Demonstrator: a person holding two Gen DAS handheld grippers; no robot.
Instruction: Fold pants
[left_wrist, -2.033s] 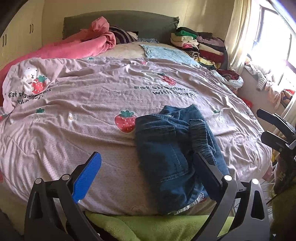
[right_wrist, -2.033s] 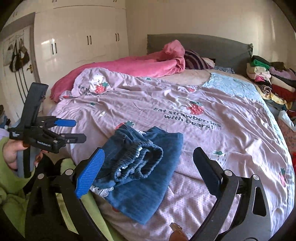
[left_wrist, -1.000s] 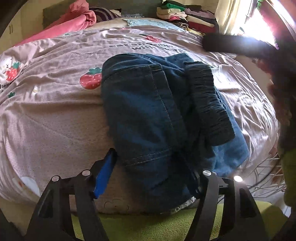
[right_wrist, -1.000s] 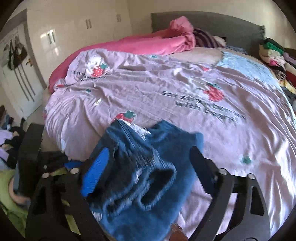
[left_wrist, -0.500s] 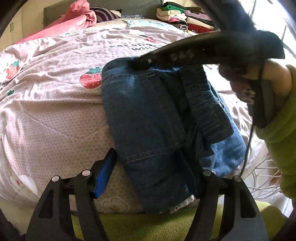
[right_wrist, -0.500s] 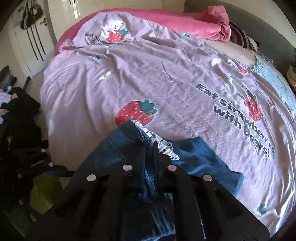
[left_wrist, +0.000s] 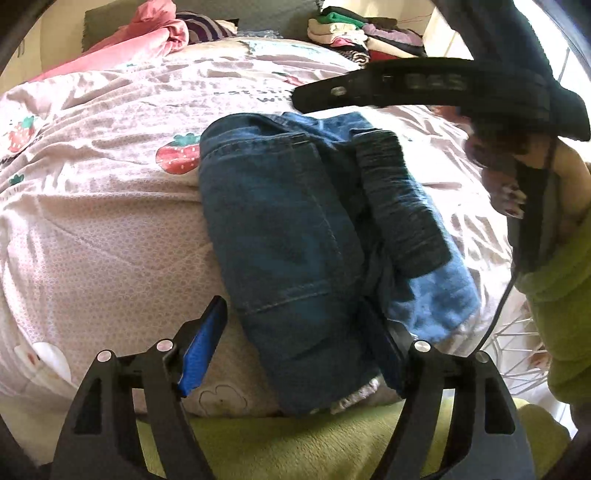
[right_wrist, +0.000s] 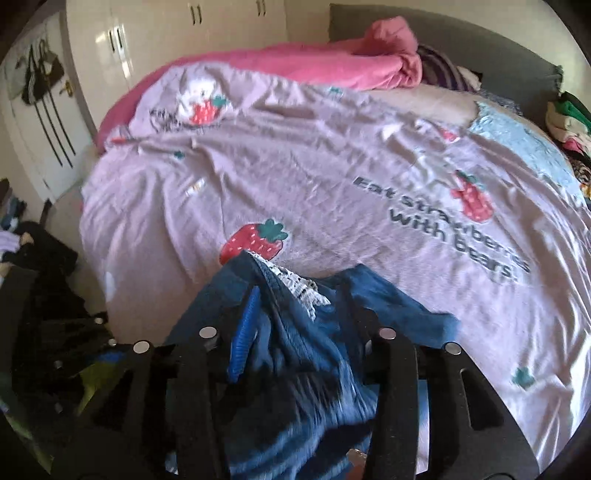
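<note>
Jeans (left_wrist: 295, 236) lie in a rough fold at the near edge of the bed (left_wrist: 103, 229), hem end hanging just over the edge, elastic waistband (left_wrist: 400, 206) lying on top to the right. Left gripper (left_wrist: 295, 347): jaws spread, straddling the near end of the denim, pads not pressing it; they have just opened a little further. Right gripper (right_wrist: 299, 325): over the far end, jaws part-way apart and just reopened; denim sits between them, but the view is blurred, so I cannot tell whether the pads grip it. Risks: if either gripper closes on the top layer only, the fold will slide apart when lifted; a pull toward the edge could drag the jeans off the bed.
</note>
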